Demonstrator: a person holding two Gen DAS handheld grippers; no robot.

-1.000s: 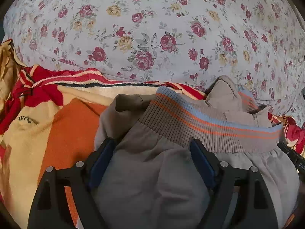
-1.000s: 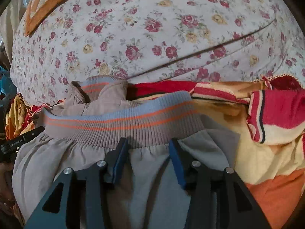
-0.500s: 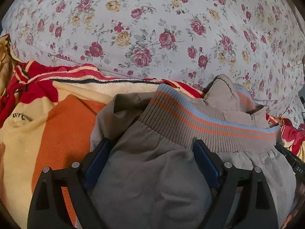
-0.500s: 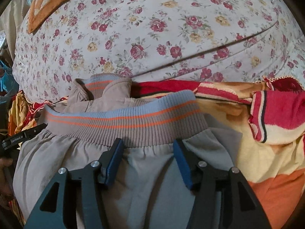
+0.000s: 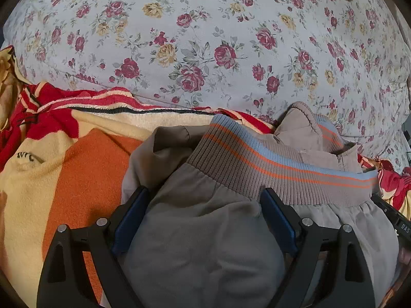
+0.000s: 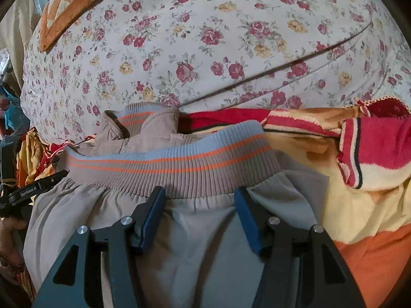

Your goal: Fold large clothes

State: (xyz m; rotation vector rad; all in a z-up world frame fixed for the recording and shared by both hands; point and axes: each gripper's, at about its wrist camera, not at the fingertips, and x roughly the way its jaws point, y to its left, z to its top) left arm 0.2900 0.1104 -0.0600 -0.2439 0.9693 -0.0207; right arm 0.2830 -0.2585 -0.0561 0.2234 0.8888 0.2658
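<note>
1. Grey jacket (image 5: 205, 243) lies bunched on an orange, cream and red blanket (image 5: 77, 169) spread over a bed with a floral sheet (image 5: 205, 38).
2. Ribbed hem band (image 6: 174, 169), grey with blue and orange stripes, runs across the garment just beyond both grippers.
3. Left gripper (image 5: 205, 218): fingers stand wide apart, having just been opening. Grey cloth bulges between them; pads do not press it.
4. Right gripper (image 6: 200, 215): fingers moderately apart, also just opened further. Cloth lies between them, not pinched.
5. An orange patterned cushion (image 6: 77, 5) rests at the far edge of the bed.
6. No containers in view.
</note>
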